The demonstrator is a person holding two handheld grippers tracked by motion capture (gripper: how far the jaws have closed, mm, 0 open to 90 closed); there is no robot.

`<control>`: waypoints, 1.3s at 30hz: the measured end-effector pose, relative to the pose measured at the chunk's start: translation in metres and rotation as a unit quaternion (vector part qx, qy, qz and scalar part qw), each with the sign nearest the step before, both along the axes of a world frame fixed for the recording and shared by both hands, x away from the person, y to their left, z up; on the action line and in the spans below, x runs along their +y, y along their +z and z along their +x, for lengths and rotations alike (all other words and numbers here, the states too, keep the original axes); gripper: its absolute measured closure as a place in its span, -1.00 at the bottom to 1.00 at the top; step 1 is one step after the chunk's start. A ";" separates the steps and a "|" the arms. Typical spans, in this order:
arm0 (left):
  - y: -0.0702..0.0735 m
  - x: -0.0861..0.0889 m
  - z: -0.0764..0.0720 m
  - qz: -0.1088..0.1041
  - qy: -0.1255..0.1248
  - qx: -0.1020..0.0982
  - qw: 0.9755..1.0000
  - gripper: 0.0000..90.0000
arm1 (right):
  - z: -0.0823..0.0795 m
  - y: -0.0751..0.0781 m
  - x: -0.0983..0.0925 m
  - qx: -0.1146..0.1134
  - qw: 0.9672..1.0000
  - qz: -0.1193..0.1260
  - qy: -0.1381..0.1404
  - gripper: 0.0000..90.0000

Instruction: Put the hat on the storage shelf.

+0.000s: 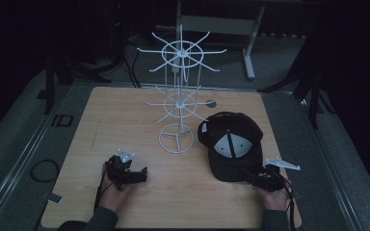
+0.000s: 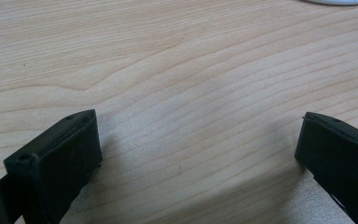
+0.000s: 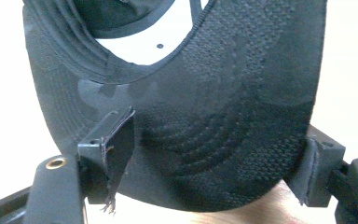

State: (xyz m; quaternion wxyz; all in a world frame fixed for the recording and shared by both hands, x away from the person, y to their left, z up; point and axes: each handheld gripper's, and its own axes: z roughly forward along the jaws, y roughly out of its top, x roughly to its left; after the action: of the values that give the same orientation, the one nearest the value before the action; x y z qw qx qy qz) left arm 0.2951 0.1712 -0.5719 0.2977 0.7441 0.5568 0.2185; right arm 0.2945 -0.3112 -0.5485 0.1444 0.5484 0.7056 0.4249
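High view: the room beyond the table (image 1: 125,125) is dark, and the far legs and frames there are hard to make out. The cap (image 1: 231,144) lies upside down on the wood, just right of the round foot of the white wire rack (image 1: 176,103); its black brim blends into the right gripper (image 1: 257,179), so from above the brim's near edge cannot be told apart from the jaws. The cap's long axis runs from the far crown toward the person, brim pointing at the near right corner of the table, its pale inner lining facing up.

In the right gripper view the brim (image 3: 205,116) spreads wide and close, its crown cut off at the top edge. The jaws stand wide apart with the brim's near edge lying between them, one jaw over the brim's left part and the other at its right edge; the pads do not visibly squeeze it.

The left gripper (image 1: 134,174) rests near the table's front, left of the rack's foot and well apart from the cap. In the left gripper view its jaws are spread wide over bare wood, nothing between them, and a sliver of the rack's foot (image 2: 340,2) is cut off at the top.
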 end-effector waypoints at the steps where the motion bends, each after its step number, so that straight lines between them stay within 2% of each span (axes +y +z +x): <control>1: 0.000 0.000 0.000 0.000 0.000 0.000 1.000 -1.00 | 0.000 0.000 0.000 -0.001 1.000 0.001 0.002 -0.44; 14: 0.000 0.000 0.000 0.000 0.000 0.000 1.000 -1.00 | 0.000 0.005 0.002 -0.008 1.000 0.014 0.009 -0.43; 24: 0.000 0.000 0.000 0.000 0.000 0.000 1.000 -1.00 | 0.007 0.010 0.002 -0.007 1.000 0.016 0.017 -0.41; 34: 0.000 0.000 0.000 0.000 0.000 0.000 1.000 -1.00 | 0.013 0.019 -0.003 -0.012 1.000 0.002 0.018 -0.38; 39: 0.000 0.000 0.000 0.000 0.000 0.000 1.000 -1.00 | 0.017 0.027 -0.009 -0.024 1.000 0.002 0.020 -0.38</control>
State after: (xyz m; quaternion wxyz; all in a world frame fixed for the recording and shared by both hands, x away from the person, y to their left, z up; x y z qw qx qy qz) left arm 0.2952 0.1710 -0.5719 0.2977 0.7440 0.5570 0.2183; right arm 0.3110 -0.3198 -0.5210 0.1514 0.5240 0.7122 0.4419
